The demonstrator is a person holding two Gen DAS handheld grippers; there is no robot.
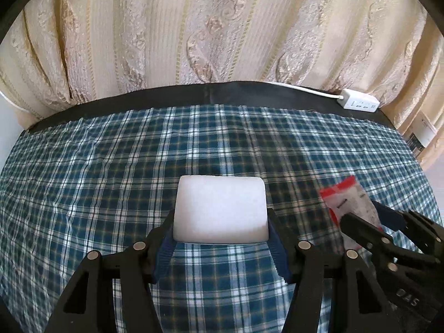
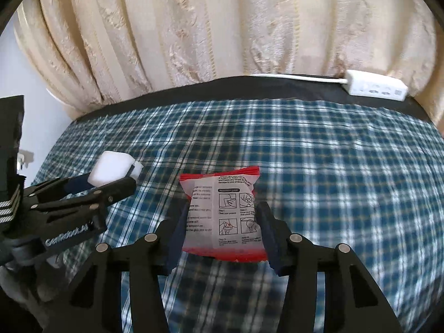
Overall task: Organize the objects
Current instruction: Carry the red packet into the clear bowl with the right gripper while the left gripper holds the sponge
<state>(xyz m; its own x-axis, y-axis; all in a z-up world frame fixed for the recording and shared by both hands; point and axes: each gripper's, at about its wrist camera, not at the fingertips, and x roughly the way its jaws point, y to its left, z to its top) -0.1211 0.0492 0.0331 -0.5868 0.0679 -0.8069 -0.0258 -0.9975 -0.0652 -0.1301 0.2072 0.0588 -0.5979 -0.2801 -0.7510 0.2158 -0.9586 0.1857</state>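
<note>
Your left hand-held gripper is clamped on a white, rounded rectangular block with a matte, foam-like face, gripped across its near end and, as far as you can tell, raised just above the blue-and-white checked cloth covering the surface. Your right hand-held gripper has its pads pressed on both side edges of a thin plastic sachet with red borders and printed instruction pictures; the sachet stands up between them, clear of the cloth.

The block looks light and slightly soft, so a moderate squeeze across its flat sides should do; too much could dent it. The sachet is the trickier one: limp, slick film that will probably buckle or slide if you pinch only the edges. A hold lower down, across its fuller printed middle, looks safer.

A white power strip with its cord lies at the far edge, in front of the cream curtain, well apart from both items.
</note>
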